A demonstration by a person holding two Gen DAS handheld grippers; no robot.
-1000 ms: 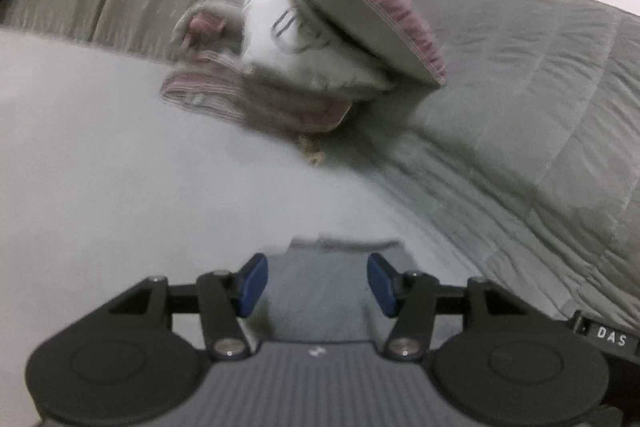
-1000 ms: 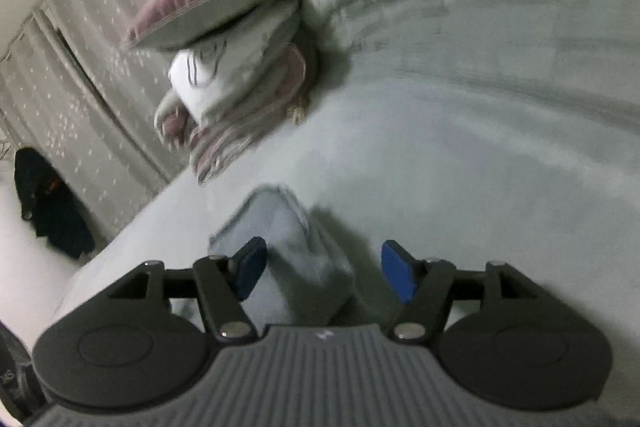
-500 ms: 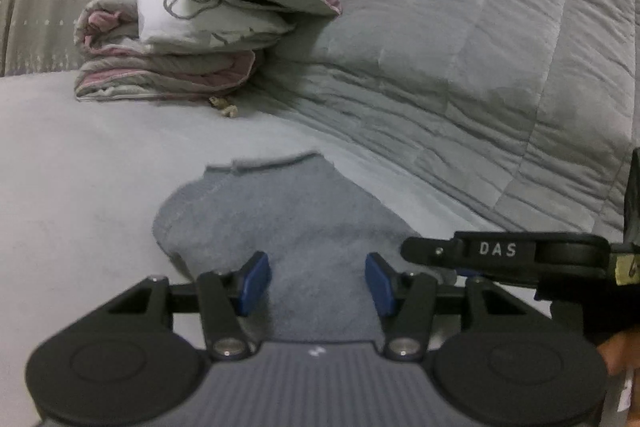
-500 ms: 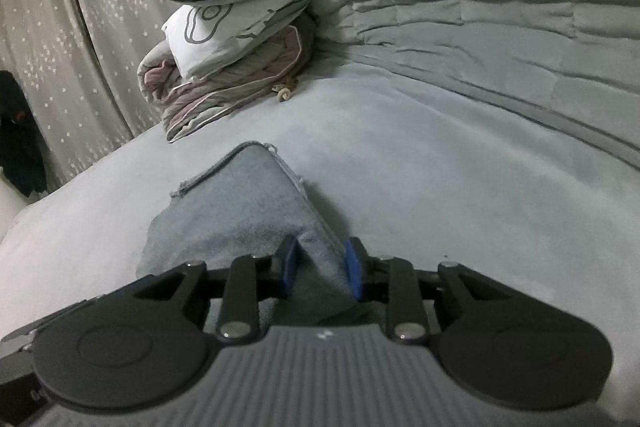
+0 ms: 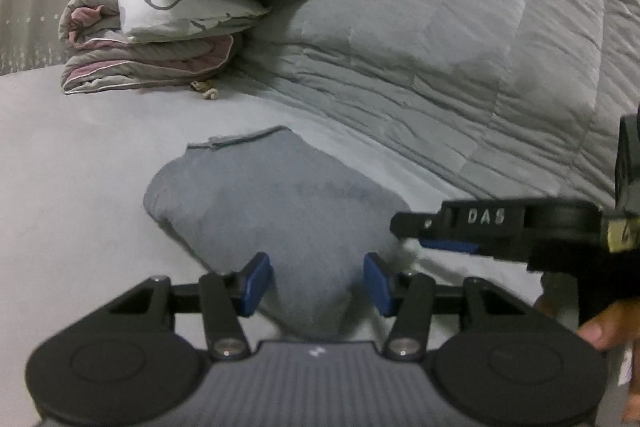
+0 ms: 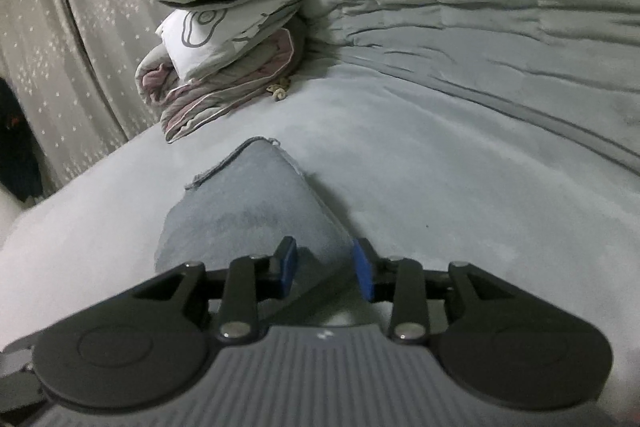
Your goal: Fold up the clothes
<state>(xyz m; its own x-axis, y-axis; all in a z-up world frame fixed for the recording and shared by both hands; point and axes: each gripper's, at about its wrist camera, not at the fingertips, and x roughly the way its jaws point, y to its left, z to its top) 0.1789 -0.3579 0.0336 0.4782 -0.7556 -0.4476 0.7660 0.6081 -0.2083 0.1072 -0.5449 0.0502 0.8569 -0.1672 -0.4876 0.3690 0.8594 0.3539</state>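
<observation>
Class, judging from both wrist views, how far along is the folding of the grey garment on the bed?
Done: the grey knit garment lies on the pale bedsheet as a compact, already folded shape. In hand: the left gripper straddles its near end, open; the right gripper, just opening, sits at its near right corner. Left: any last fold and setting it aside.

My left gripper (image 5: pixel 316 277) is black, with blue pads (image 5: pixel 256 281), silver screws on the finger links, two round discs and a ribbed grey body. My right gripper (image 6: pixel 325 269) looks the same; white letters "DAS" mark its side.
</observation>
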